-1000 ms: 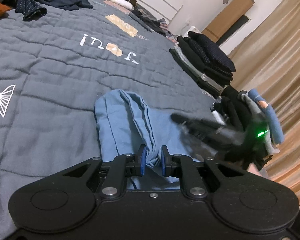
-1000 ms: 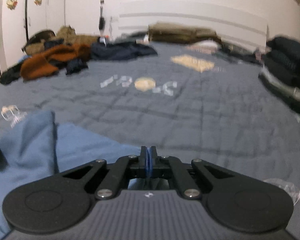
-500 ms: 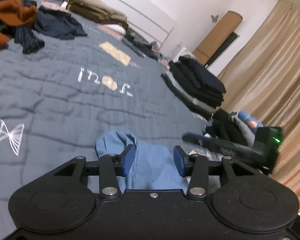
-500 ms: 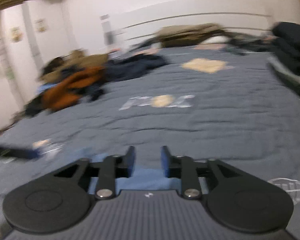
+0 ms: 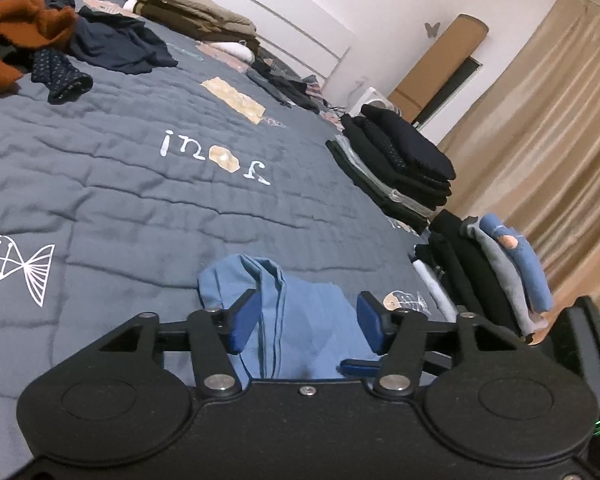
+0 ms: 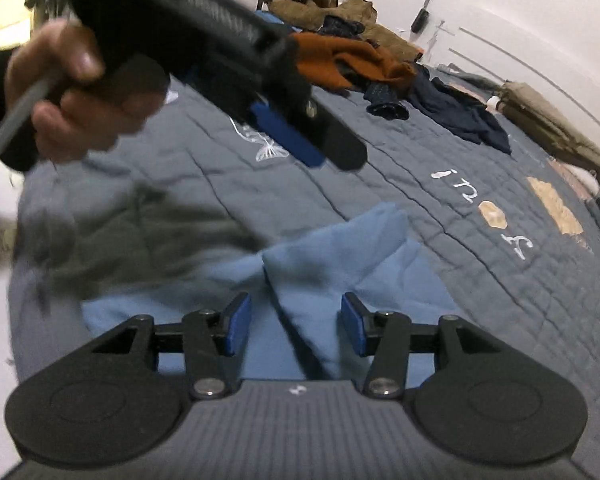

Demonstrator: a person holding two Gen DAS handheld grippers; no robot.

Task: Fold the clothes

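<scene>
Both grippers just let go: the left gripper point(image 5: 306, 322) and right gripper point(image 6: 296, 330) have been opening, jaws spread. The soft, creased blue shirt point(image 5: 296, 312) lies loose on the quilted grey bedspread point(image 5: 140, 184), no longer pinched.

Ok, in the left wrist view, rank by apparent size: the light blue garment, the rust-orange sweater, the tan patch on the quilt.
1-2. Light blue garment and rust-orange sweater: look similar; the garment is nearer and partly hidden, the sweater is cut off by the frame, so unranked.
3. Tan patch: smallest.
</scene>
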